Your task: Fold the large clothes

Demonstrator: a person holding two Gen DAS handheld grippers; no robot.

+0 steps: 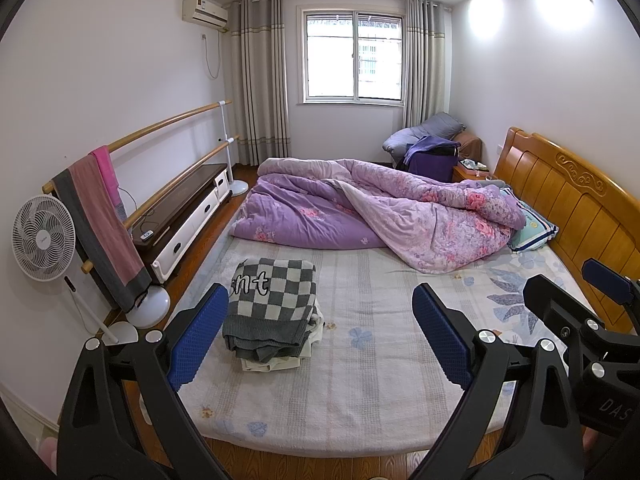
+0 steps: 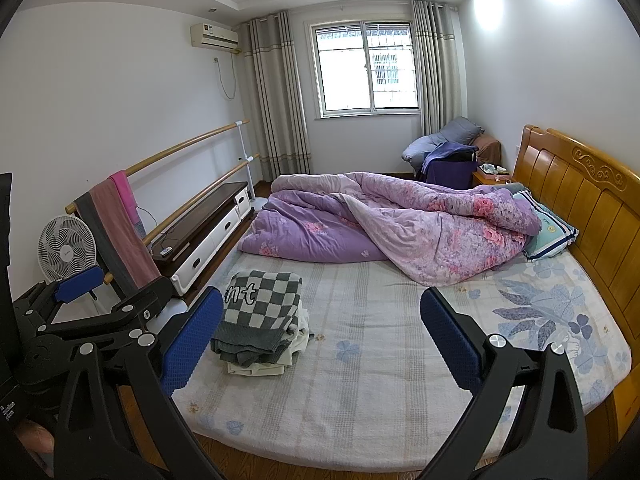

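Note:
A folded grey-and-white checkered garment (image 1: 272, 304) lies on top of a small stack of folded pale clothes (image 1: 276, 362) near the left edge of the bed (image 1: 360, 400); it also shows in the right wrist view (image 2: 258, 312). My left gripper (image 1: 320, 332) is open and empty, held above the foot of the bed, its left pad next to the stack. My right gripper (image 2: 324, 336) is open and empty beside it, to the right. Each gripper shows at the edge of the other's view.
A crumpled purple floral quilt (image 1: 380, 212) fills the far half of the bed. A pillow (image 1: 534, 228) lies by the wooden headboard (image 1: 568, 192). Left of the bed stand a fan (image 1: 42, 238), a barre with towels (image 1: 100, 216) and a low cabinet (image 1: 188, 208).

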